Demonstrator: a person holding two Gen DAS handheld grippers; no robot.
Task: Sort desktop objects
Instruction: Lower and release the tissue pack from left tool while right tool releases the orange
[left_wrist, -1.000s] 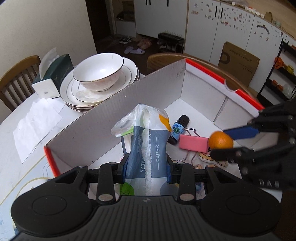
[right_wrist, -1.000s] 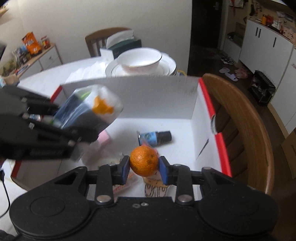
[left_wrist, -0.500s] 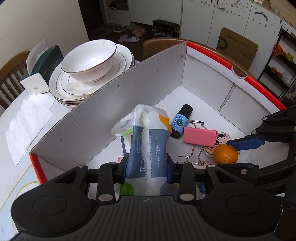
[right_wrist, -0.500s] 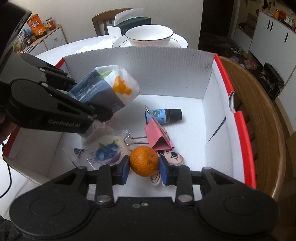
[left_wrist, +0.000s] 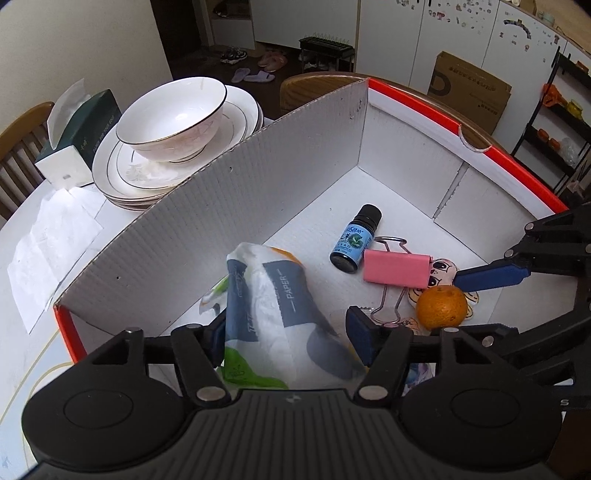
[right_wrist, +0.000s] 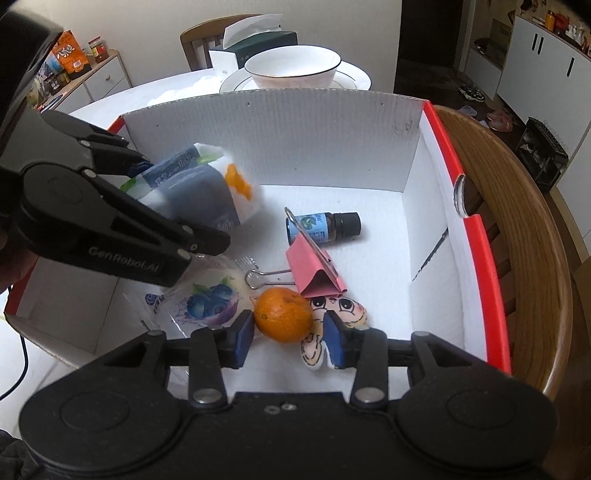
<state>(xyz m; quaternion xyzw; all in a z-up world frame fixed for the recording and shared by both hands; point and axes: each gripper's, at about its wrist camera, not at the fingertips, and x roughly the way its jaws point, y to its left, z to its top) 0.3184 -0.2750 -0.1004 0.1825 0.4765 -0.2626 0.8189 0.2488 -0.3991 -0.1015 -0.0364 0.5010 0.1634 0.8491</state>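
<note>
A white cardboard box with red edges (left_wrist: 258, 192) (right_wrist: 295, 136) holds the sorted items. My left gripper (left_wrist: 287, 328) (right_wrist: 183, 203) is inside its left part with its jaws opening. The soft pack of paper tissues (left_wrist: 273, 295) (right_wrist: 199, 192) sits tilted between them, and the right pad stands clear of it. My right gripper (right_wrist: 289, 334) (left_wrist: 476, 302) is opening too. The orange (right_wrist: 283, 314) (left_wrist: 441, 307) rests on the box floor between its pads, with a gap on each side.
On the box floor lie a small blue-labelled bottle (left_wrist: 354, 240), a pink binder clip (left_wrist: 397, 267), a cartoon figure (right_wrist: 343, 306) and a blueberry packet (right_wrist: 210, 302). Behind the box stand a bowl on stacked plates (left_wrist: 173, 114) and a tissue box (left_wrist: 77, 144). A wooden chair back (right_wrist: 517, 240) curves along the right.
Both grippers sank into the box and went from shut to open. The orange now lies on the floor, and the tissue pack has tilted loose between the left jaws.
</note>
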